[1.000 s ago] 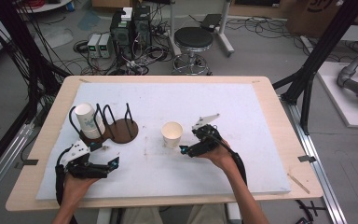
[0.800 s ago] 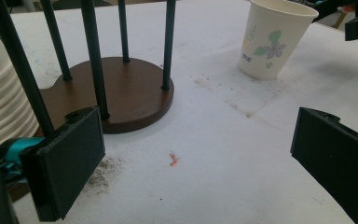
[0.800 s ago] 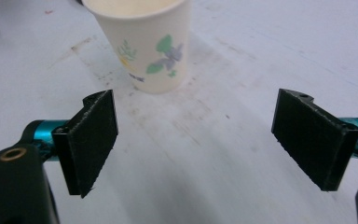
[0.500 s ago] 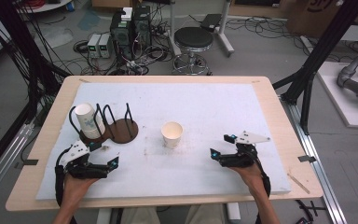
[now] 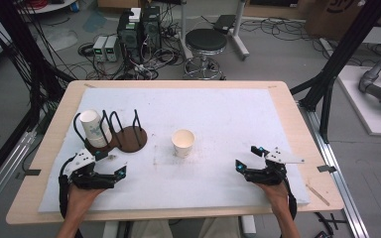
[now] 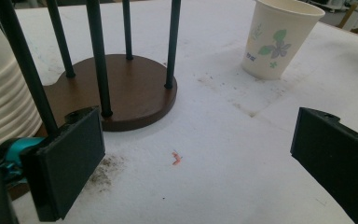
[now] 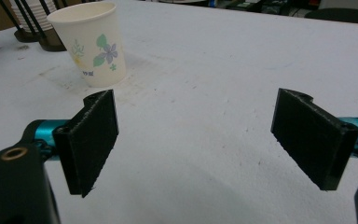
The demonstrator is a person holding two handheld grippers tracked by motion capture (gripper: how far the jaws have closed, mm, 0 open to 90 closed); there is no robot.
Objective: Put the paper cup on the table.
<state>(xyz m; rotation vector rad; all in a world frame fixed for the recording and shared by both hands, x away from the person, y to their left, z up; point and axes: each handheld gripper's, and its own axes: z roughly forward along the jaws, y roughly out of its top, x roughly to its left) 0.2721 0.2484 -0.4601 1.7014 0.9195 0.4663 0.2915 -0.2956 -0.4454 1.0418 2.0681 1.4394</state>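
A white paper cup (image 5: 183, 142) with a flower print stands upright near the middle of the white mat (image 5: 228, 119); it also shows in the left gripper view as the cup (image 6: 277, 39) and in the right gripper view as the cup (image 7: 91, 42). A brown round-based holder (image 5: 124, 136) with black wire posts keeps a stack of cups (image 5: 95, 129) at the left. My left gripper (image 5: 113, 170) rests open just in front of the holder. My right gripper (image 5: 247, 158) lies open at the mat's right front, well apart from the cup, with nothing between its jaws.
The wooden table edge (image 5: 297, 119) frames the mat. A small pink scrap (image 6: 176, 158) lies on the mat before the left gripper. Beyond the table stand a stool (image 5: 206, 42), electronics boxes (image 5: 139, 25) and cables on the floor.
My right gripper let go of the cup and drew back to the right front of the mat; the cup stays upright in the middle. The left gripper has not moved.
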